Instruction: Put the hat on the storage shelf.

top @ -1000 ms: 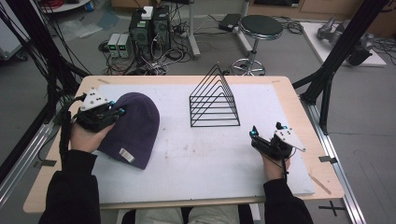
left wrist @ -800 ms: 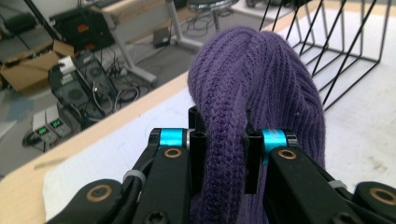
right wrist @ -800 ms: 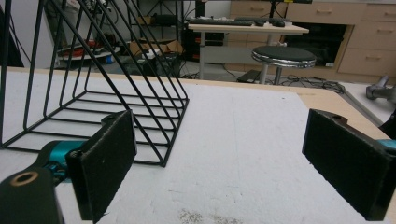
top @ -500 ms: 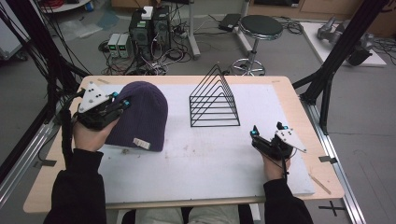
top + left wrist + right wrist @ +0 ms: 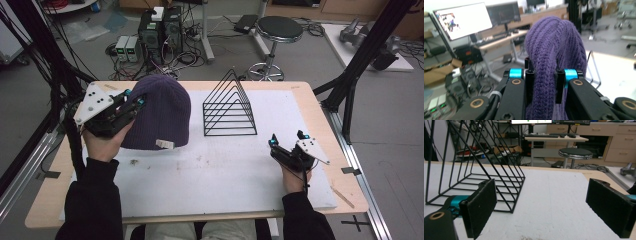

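**Hat lifted toward the rack**

Since a second ago the hat [image 5: 160, 112] has left its flat spot at the tabletop's 9 o'clock edge and now hangs raised, carried up and toward 12 o'clock, nearer the rack [image 5: 230, 107]. The left tongs [image 5: 134, 104] pinch a thick fold of the purple knit; in the left gripper view the fabric [image 5: 549, 65] bulges up between the pressed jaws and drapes over them. The hat's lower rim, with its small pale label [image 5: 165, 144], sits at about 6 o'clock of the knit and appears to hover just above the white tabletop [image 5: 210, 175], though contact there cannot be ruled out.

The right tongs [image 5: 286, 146] have not shifted: they rest at the tabletop's 4 o'clock, spread wide and holding nothing. In the right gripper view the two black pads [image 5: 480, 207] stand far apart with the rack [image 5: 474, 170] ahead at 10 o'clock.

The lift suggests the hat is meant for the wire rack, which stands at 3 o'clock of it, near but apart. The grip looks secure. The next move probably calls for carrying the hat over the peak and draping it; the limp knit could snag on the wires.
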Demonstrator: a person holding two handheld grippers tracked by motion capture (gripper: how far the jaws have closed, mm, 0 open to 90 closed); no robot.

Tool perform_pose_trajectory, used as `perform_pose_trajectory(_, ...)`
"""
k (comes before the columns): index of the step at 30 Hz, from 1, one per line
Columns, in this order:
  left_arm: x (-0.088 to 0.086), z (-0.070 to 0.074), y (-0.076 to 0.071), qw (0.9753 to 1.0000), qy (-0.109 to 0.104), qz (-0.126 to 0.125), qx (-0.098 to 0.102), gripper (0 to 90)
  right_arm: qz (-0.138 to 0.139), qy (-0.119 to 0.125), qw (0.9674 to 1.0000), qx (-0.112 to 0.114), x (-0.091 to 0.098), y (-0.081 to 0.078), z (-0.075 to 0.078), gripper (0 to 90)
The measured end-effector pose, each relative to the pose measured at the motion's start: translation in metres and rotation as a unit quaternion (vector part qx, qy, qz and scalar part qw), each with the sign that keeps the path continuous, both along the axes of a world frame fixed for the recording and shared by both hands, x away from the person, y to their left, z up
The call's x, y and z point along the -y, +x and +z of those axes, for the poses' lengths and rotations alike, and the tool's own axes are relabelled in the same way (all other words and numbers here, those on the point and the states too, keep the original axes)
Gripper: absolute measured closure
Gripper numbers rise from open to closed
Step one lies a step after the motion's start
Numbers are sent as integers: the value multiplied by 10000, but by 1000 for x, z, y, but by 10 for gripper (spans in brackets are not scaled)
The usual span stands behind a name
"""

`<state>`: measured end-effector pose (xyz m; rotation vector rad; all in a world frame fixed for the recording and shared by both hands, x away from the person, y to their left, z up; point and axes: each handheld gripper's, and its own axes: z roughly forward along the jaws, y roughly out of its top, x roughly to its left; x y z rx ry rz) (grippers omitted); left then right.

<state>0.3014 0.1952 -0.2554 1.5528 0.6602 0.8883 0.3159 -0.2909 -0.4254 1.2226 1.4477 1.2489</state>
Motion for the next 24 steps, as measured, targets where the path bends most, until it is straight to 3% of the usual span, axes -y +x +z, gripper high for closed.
perform_pose_trajectory(9, 16, 27, -11, 9976, -428, -417, 349, 784, 127, 63, 9998, 141, -1, -3, 2, 91)
perform_pose_trajectory(13, 22, 35, -11, 9962, -552, -496, 447, 783, 383, 224, 9986, 304, -2, -6, 6, 92)
perform_pose_trajectory(17, 28, 37, -8, 9951, -643, -578, 477, 783, 863, 517, 9930, 618, -9, -14, 23, 91)
perform_pose_trajectory(24, 32, 37, -4, 9946, -725, -569, 484, 781, 1664, 597, 9792, 999, -39, -21, 54, 91)
